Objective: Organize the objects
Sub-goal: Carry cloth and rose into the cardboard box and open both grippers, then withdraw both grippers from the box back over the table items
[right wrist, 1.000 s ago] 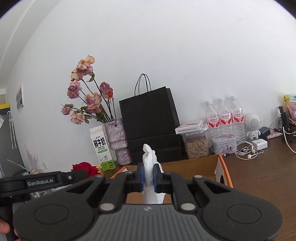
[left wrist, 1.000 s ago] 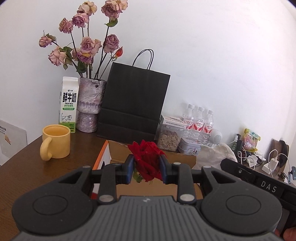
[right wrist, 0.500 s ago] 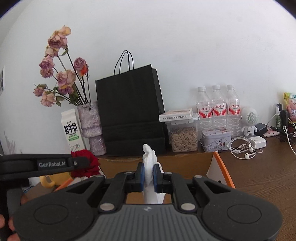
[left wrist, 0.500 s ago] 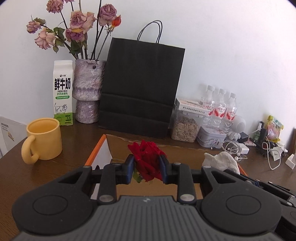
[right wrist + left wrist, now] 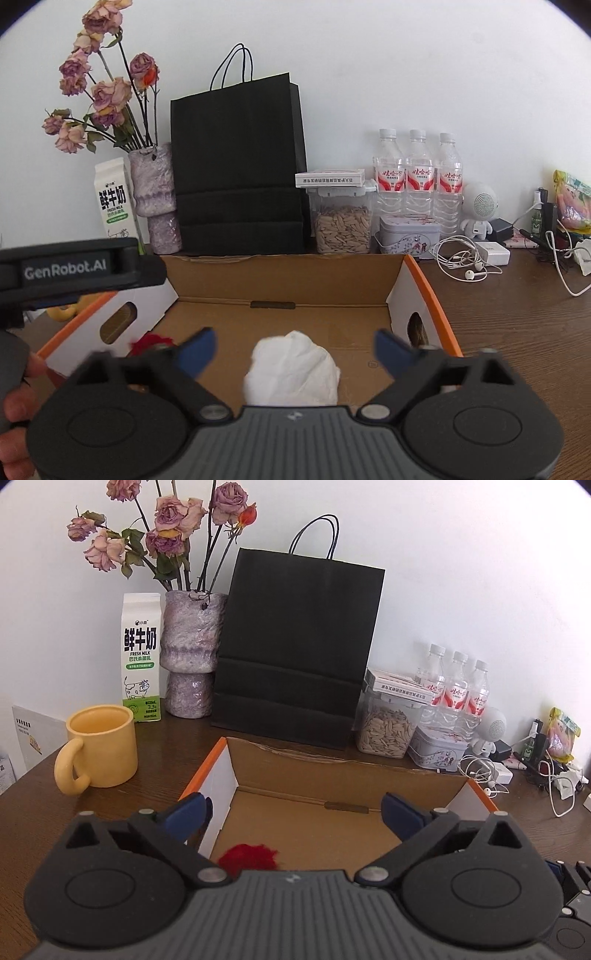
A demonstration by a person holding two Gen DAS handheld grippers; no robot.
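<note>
Crowding a dark wooden table (image 5: 33,812), white wall (image 5: 461,572), cardboard box (image 5: 288,277)

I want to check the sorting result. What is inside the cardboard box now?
Inside the cardboard box lie a red flower on its left side and a crumpled white tissue near the middle. The grippers' bodies cover the box's near part.

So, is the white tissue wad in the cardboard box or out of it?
In. The white tissue wad lies on the floor of the cardboard box; the right gripper, jaws just opened, stands wide and clear of it.
</note>
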